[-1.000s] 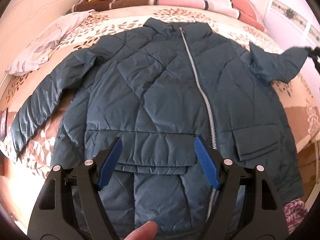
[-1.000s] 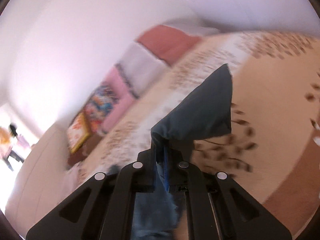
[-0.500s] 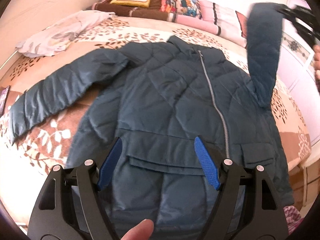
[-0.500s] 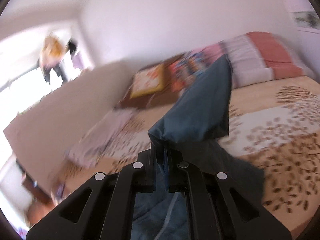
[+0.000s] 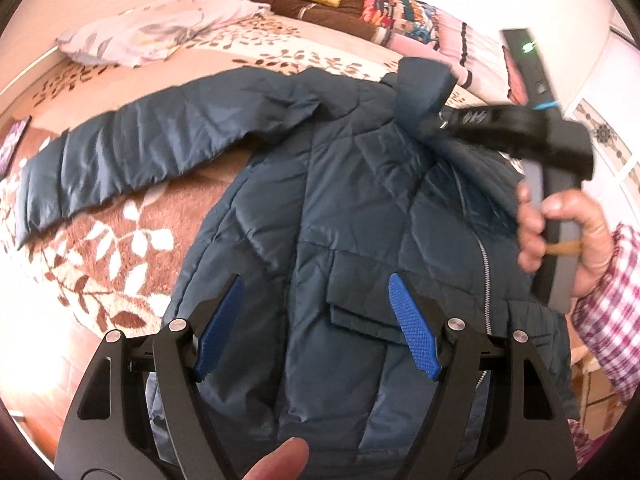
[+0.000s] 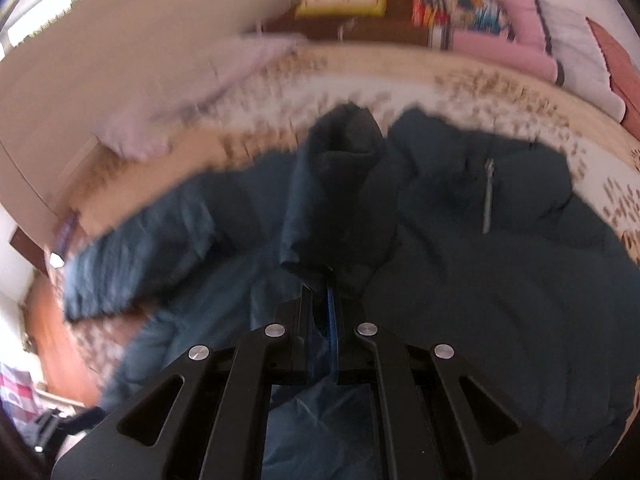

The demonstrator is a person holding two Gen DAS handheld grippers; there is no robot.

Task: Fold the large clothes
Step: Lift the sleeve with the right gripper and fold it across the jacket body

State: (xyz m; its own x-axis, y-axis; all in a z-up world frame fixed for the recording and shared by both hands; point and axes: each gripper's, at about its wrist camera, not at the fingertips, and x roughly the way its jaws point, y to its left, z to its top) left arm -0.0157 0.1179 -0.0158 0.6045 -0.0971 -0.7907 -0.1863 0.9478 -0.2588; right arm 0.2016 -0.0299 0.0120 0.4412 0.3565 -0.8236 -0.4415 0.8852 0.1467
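Covering a bed, a beige and brown leaf-patterned blanket is seen, with a row of colourful pillows at the far end against a white wall and a pale crumpled cloth at the far left. The dark teal quilted jacket is spread front-up on the blanket, its zipper closed and one sleeve stretched out to the left. The left gripper is held above the jacket's hem with its blue fingers spread wide and empty. The other sleeve's cuff is pinched between the nearly closed fingers of the right gripper, whose jaws have just been opening slightly. Compared with a second ago, that sleeve has been carried from the jacket's right side across onto its chest.
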